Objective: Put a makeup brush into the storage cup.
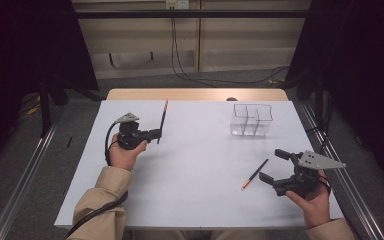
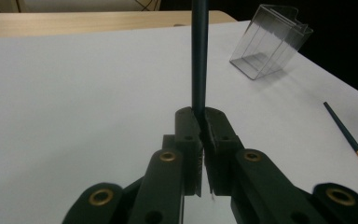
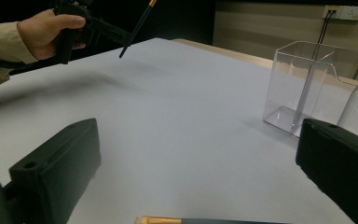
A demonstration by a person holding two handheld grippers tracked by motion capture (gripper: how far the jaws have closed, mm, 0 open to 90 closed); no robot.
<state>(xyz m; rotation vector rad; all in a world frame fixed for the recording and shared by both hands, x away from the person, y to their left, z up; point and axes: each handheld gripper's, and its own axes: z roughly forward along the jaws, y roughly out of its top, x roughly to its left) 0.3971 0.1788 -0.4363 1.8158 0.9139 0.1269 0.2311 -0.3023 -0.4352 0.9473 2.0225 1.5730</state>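
Two slim dark pencils with orange ends are in play: one dark pencil (image 2: pixel 199 56) stands nearly upright, pinched near its lower end by the closed left gripper (image 1: pixel 152 134) above the white table (image 1: pixel 195 190) at about nine o'clock, the other dark pencil (image 1: pixel 254 174) lies flat at about four o'clock, just beside the wide-open, empty right gripper (image 1: pixel 272 165). Each looks light, stiff and round, so it may swivel or slip unless taken squarely mid-shaft. The clear plastic divided holder (image 1: pixel 251 120) stands at about one o'clock, probably tippable.
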